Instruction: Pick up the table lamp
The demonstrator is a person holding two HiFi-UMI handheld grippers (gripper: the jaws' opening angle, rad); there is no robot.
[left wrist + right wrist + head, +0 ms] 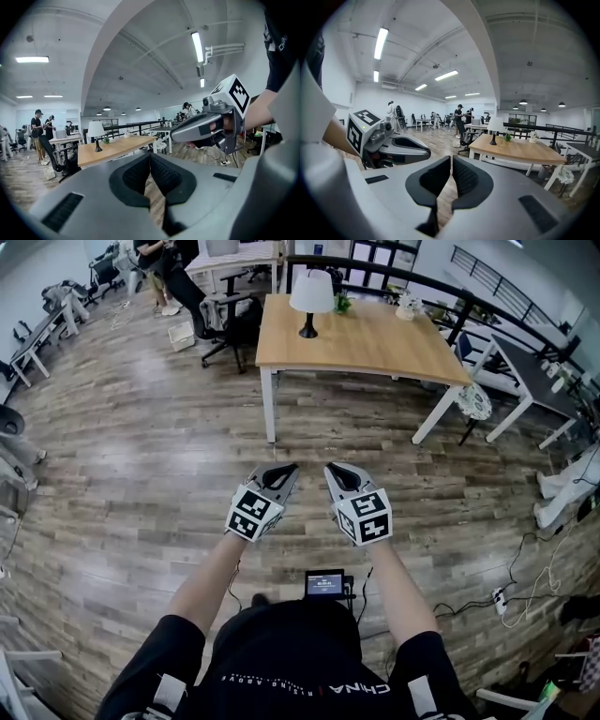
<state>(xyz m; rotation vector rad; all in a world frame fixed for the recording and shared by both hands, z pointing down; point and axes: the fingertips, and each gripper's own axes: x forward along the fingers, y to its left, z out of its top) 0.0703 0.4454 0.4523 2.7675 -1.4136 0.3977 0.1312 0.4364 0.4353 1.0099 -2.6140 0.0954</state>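
Wood-plank floor [141, 446] fills the whole stretch between the claws and the lamp [310, 298], so the relation that counts is plain distance. The lamp is far ahead and well apart from both. It stands upright on the far left part of the pale wooden counter [375, 343], close to the left edge. A white shade sits on a thin dark stem above a dark round foot. Its long axis is vertical, so I judge a grasp would close from the sides across the stem, below the shade.

In the head view the left claw [292, 468] and the right claw [329, 468] are held side by side, low in front of the person. Their tips are near each other and both aim toward the counter. The lamp sits almost on the line that runs between them, so neither hand is clearly nearer. In the left gripper view the lamp lies left of that claw's jaw line. In the right gripper view it lies right of that claw's jaw line. Both claws therefore toe slightly inward.

Each claw has its pads pressed together with nothing between them. The pick-up looks unstarted. I judge the person must first close the distance to the counter's left end, then spread one claw before reaching for the stem. A small green plant [342, 304] stands just right of the lamp, so a reach from that side could brush it.
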